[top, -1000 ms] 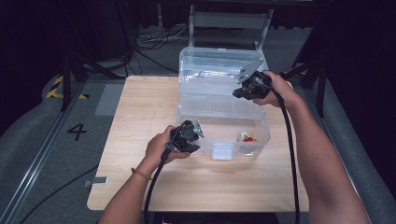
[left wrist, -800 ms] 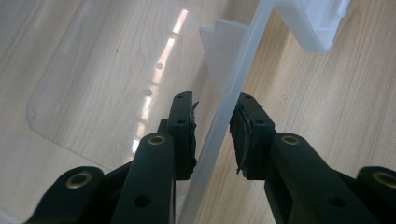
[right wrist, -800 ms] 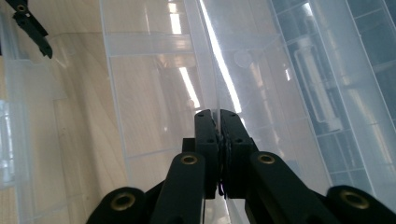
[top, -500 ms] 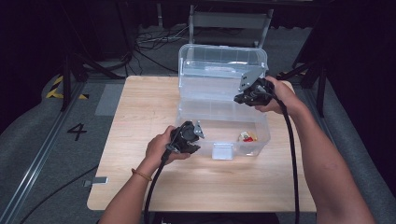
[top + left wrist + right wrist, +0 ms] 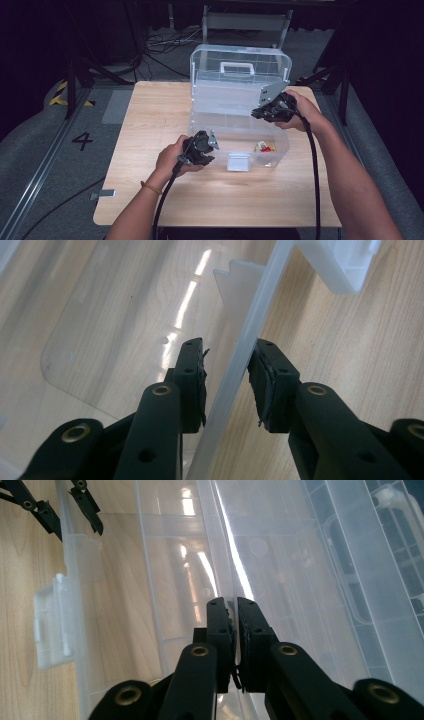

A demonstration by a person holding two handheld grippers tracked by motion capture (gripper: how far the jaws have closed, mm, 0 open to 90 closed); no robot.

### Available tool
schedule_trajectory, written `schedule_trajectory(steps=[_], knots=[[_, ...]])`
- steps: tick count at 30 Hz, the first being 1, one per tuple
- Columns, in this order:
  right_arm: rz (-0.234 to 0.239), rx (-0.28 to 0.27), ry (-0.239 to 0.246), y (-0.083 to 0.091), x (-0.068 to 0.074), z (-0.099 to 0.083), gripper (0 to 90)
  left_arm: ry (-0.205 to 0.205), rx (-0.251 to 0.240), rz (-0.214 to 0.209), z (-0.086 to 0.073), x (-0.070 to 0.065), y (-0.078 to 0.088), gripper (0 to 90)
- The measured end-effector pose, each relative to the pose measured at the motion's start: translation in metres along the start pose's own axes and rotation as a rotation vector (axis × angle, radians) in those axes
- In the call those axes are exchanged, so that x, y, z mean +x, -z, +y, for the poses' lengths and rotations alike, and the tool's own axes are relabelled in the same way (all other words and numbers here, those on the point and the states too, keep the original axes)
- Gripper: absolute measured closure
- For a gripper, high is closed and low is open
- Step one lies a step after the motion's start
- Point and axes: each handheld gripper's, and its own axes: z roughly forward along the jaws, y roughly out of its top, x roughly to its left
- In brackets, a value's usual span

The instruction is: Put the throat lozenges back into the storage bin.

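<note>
A clear plastic box (image 5: 280, 150) stands on the wooden table, and its lid (image 5: 235, 60) with a white handle rises at the back. My right gripper (image 5: 257, 113) (image 5: 233, 600) is shut on a thin clear edge of the lid (image 5: 320, 555), above the box's right side. My left gripper (image 5: 212, 143) (image 5: 229, 347) straddles the front wall's rim (image 5: 250, 325). Its jaws have just been opening a little, and a small gap shows at each pad. In the right gripper view the left gripper (image 5: 67, 514) is at the top left. A small red and yellow item (image 5: 264, 146) lies inside the box.
A white latch (image 5: 238, 162) (image 5: 52, 620) hangs on the box's front wall. The wooden table (image 5: 150, 115) has bare room left of the box and along the near edge. A metal chair frame (image 5: 245, 22) and cables stand behind the table.
My right gripper has come a little nearer and lower in the high view with the lid's edge in it. My left hand has stayed at the front rim.
</note>
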Motion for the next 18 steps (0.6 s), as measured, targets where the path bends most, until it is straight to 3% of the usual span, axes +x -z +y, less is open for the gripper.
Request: schedule_trajectory(steps=[6, 11, 13, 18], knots=[[-0.011, -0.005, -0.001, 0.0, 0.006, -0.002, 84.7, -0.026, -0.009, 0.004, 0.0, -0.001, 0.0, 68.4], [-0.019, -0.003, -0.003, 0.001, 0.011, -0.004, 84.1, -0.026, -0.083, -0.008, 0.0, -0.001, 0.009, 73.4], [-0.025, -0.004, -0.007, 0.002, 0.012, -0.005, 83.3, -0.032, -0.087, 0.015, -0.001, -0.002, 0.012, 72.7], [-0.03, -0.008, -0.006, 0.002, 0.017, -0.007, 82.9, -0.025, -0.113, 0.014, -0.002, -0.002, 0.015, 71.5]])
